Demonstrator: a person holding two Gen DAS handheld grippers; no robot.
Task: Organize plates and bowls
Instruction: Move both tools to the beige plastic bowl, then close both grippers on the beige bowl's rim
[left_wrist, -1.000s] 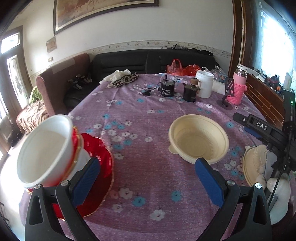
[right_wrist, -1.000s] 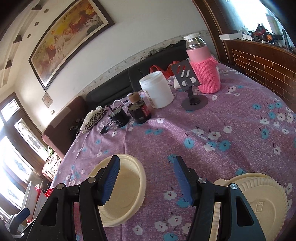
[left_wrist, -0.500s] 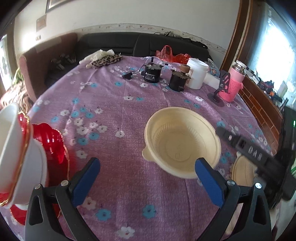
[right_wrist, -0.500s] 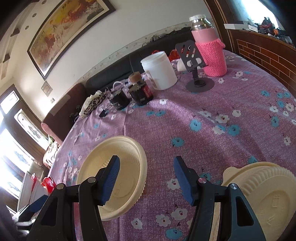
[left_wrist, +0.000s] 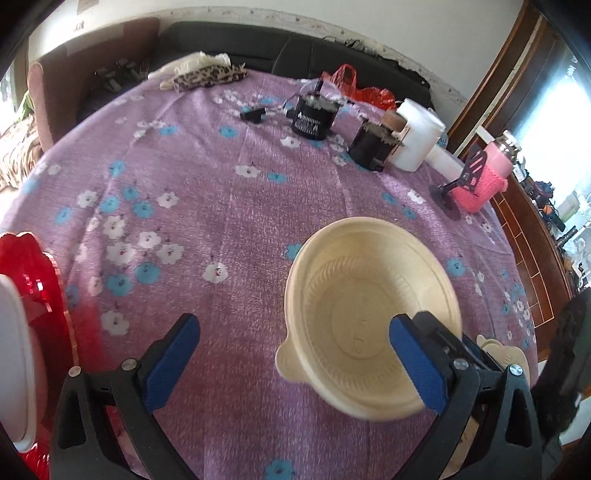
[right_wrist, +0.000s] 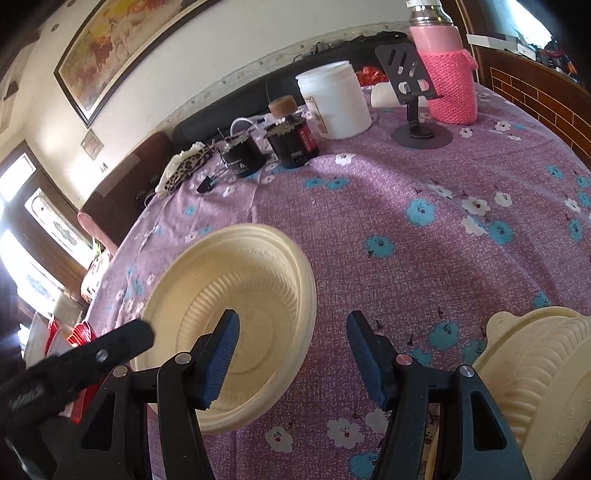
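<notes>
The cream bowl (left_wrist: 369, 321) sits on the table (left_wrist: 229, 221) in the lower right of the left wrist view, under the right prong of the left tongs (left_wrist: 291, 358), which gape wide and empty. In the right wrist view the bowl lies lower left, its near rim between the half-open, empty right tongs (right_wrist: 291, 354). Both are about equally near.

Left gripper (left_wrist: 293, 360) and right gripper (right_wrist: 291, 356): black angular plastic frames, ribbed blue pads (right_wrist: 221, 356), silver pivot screws (left_wrist: 460, 364) behind the pads.
</notes>
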